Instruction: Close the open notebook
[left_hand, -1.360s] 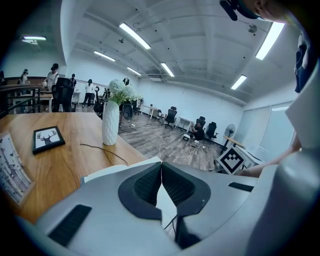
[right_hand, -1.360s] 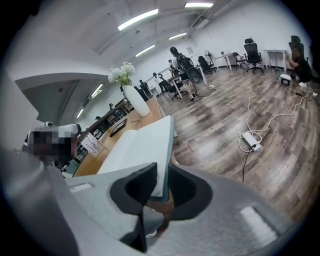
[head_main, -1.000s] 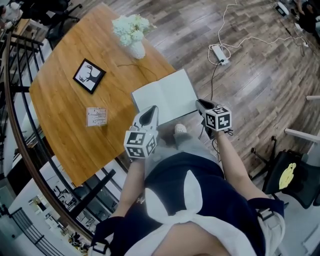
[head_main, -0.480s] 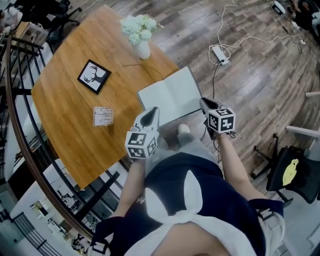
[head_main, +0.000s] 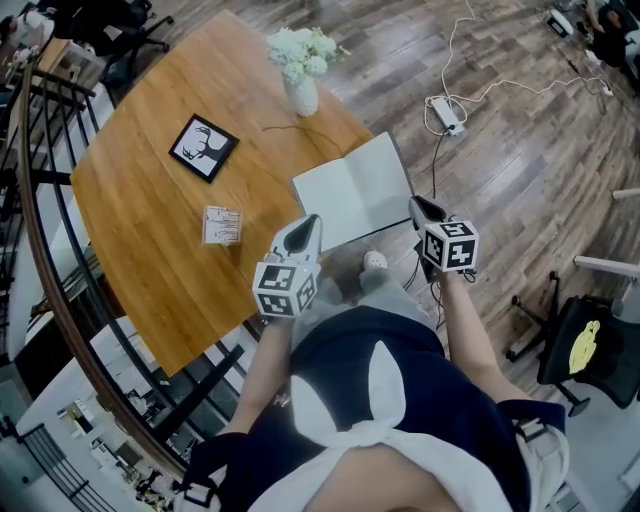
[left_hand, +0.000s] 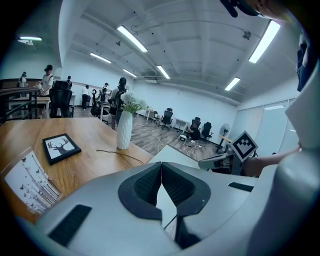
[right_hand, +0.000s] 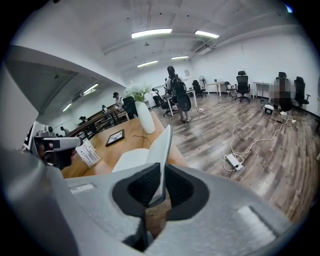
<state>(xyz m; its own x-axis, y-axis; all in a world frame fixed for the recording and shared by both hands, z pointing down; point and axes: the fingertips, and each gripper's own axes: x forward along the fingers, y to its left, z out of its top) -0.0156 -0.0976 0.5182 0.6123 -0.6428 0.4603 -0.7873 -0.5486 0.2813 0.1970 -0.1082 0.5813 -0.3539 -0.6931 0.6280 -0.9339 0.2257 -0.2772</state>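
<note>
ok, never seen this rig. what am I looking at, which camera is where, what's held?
No robot: a person holds a hand-held gripper in each hand. The head view is from a camera on the person's head, looking steeply down; the other two views are from cameras riding on each tool, looking along its jaws. On the wooden table are a vase of flowers, an open notebook, a framed deer picture and a printed card. The right hand-held gripper has jaws that have just been closing and pinch the notebook's right half, lifted on edge. The left hand-held gripper is shut on nothing, by the notebook's near corner.
</note>
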